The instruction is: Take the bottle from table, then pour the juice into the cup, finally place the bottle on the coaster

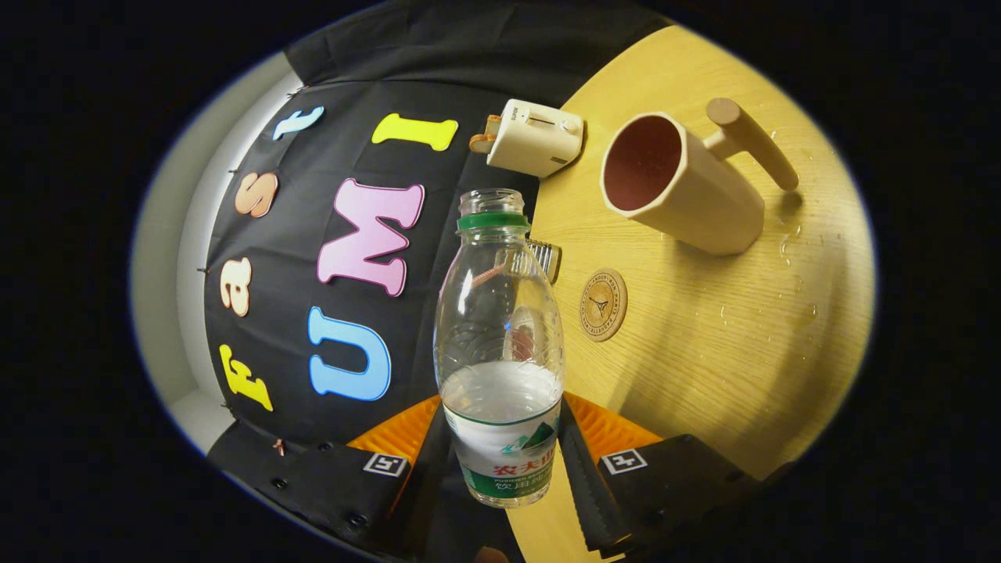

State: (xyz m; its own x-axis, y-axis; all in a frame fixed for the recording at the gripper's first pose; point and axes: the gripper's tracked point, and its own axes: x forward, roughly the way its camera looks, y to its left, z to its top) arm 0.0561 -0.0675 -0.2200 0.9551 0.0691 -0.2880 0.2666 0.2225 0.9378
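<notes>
The gripper (500, 461) has its jaws closed on the lower part of a clear, uncapped bottle (499, 328), one on each side, with liquid filling roughly its lower third. Beyond the bottle, the wooden table (727, 336) carries a round coaster (603, 305), a beige cup (676, 184) with a long handle, and a small cream toaster (536, 137). Water droplets (790, 242) lie near the cup.
</notes>
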